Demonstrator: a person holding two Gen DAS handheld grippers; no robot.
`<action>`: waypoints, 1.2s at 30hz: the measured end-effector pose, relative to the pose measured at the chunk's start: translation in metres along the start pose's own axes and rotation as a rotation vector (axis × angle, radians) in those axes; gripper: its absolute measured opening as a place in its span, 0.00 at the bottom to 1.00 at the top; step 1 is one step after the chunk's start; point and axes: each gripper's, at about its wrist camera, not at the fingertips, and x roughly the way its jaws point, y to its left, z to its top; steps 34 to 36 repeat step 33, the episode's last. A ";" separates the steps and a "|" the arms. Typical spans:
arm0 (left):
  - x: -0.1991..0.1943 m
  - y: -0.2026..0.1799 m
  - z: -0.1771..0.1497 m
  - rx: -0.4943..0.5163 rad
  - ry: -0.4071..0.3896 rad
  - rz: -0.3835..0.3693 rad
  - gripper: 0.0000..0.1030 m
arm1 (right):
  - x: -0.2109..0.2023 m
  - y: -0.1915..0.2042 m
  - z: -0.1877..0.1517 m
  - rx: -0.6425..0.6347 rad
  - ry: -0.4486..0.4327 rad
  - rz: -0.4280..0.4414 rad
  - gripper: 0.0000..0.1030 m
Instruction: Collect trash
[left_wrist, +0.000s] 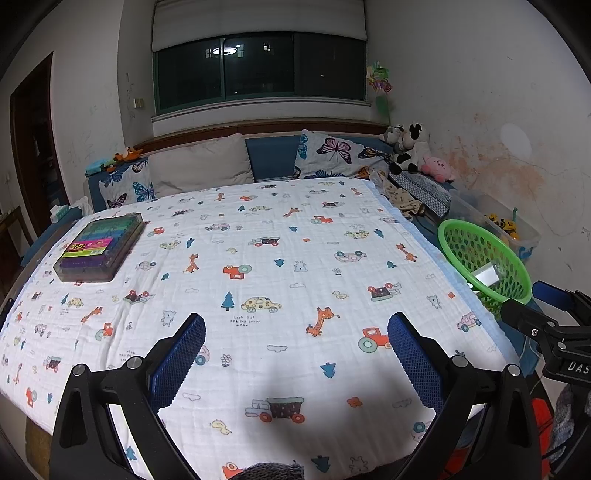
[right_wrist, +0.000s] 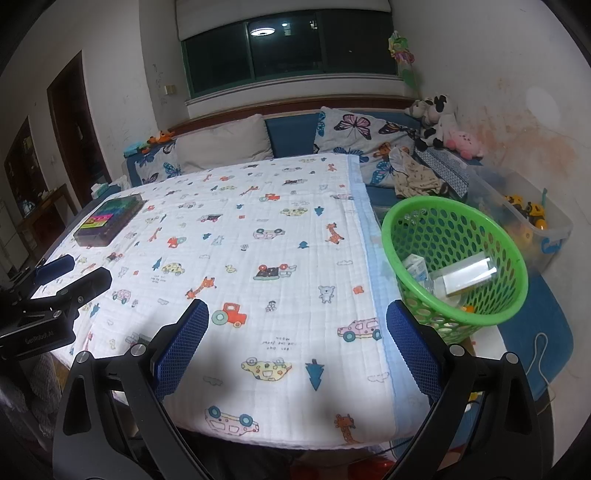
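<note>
Left gripper (left_wrist: 295, 354) hangs over the near edge of the blanket (left_wrist: 258, 229), jaws spread wide, nothing in them or touching them. Right gripper (right_wrist: 297, 343) is the same, wide and empty. The green basket (right_wrist: 506, 254) sits off the blanket at about 2 o'clock, with the trash (right_wrist: 465, 277) inside. A marker case (left_wrist: 99, 247) lies at 10 o'clock.

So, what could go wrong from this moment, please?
1. The green basket leans at the edge of the blanket; a nudge from the right gripper might tip it and spill the cartons.
2. The marker box is not trash, yet the open left gripper might take it by mistake.
</note>
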 end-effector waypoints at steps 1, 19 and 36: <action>0.000 0.000 0.000 0.000 0.000 0.000 0.93 | 0.000 0.000 0.000 -0.001 0.000 -0.001 0.93; 0.000 -0.001 -0.001 0.005 -0.001 -0.005 0.93 | 0.002 0.004 -0.003 -0.002 0.004 0.006 0.93; 0.003 0.002 -0.002 -0.003 -0.001 0.002 0.93 | 0.004 0.004 -0.004 0.000 0.008 0.021 0.93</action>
